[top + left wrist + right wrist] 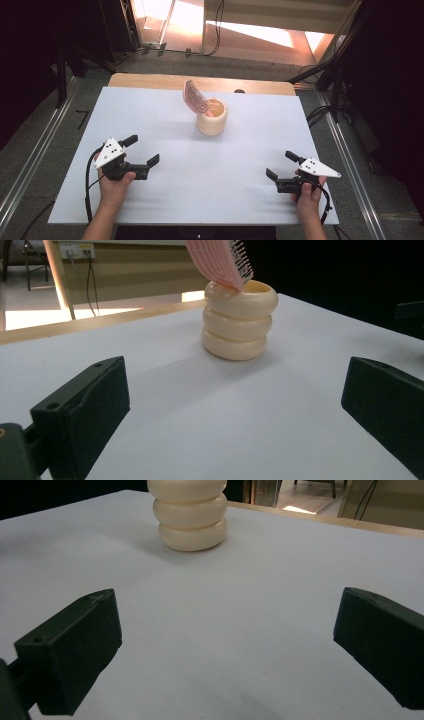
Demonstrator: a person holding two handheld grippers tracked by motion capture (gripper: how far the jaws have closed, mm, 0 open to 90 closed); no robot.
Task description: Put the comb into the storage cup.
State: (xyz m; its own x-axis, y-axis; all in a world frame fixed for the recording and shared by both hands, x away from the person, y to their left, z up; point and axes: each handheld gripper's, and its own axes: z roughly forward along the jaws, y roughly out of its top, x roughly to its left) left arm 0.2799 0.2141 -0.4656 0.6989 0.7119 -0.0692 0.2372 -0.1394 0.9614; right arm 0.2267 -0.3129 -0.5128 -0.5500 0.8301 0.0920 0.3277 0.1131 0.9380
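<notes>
My left claw [141, 151] sits low over the white table [240, 170], its jaws spread wide apart with nothing between them. The cream ribbed cup [211, 117] stands ahead of it and off toward my right side, well apart from the jaw tips, with bare tabletop in between. A pink hairbrush [195, 97] stands in that cup, its head leaning out over the rim on the side nearer my left claw. Looking along my left claw's jaws, I see the cup [239, 320] as three stacked rings, upright, ahead and between the two jaws, and the hairbrush [220, 260] resting against the rim with its dark bristles facing away from the rim; the handle end is hidden inside the cup. My right claw [283, 166] is also held just above the table, jaws wide apart and empty, and the cup lies ahead of it and off toward my left side, again well apart. Along my right claw's jaws the cup [189, 515] shows cut off at the top edge, so its rim cannot be seen there, while the high view shows the cup's open mouth.
</notes>
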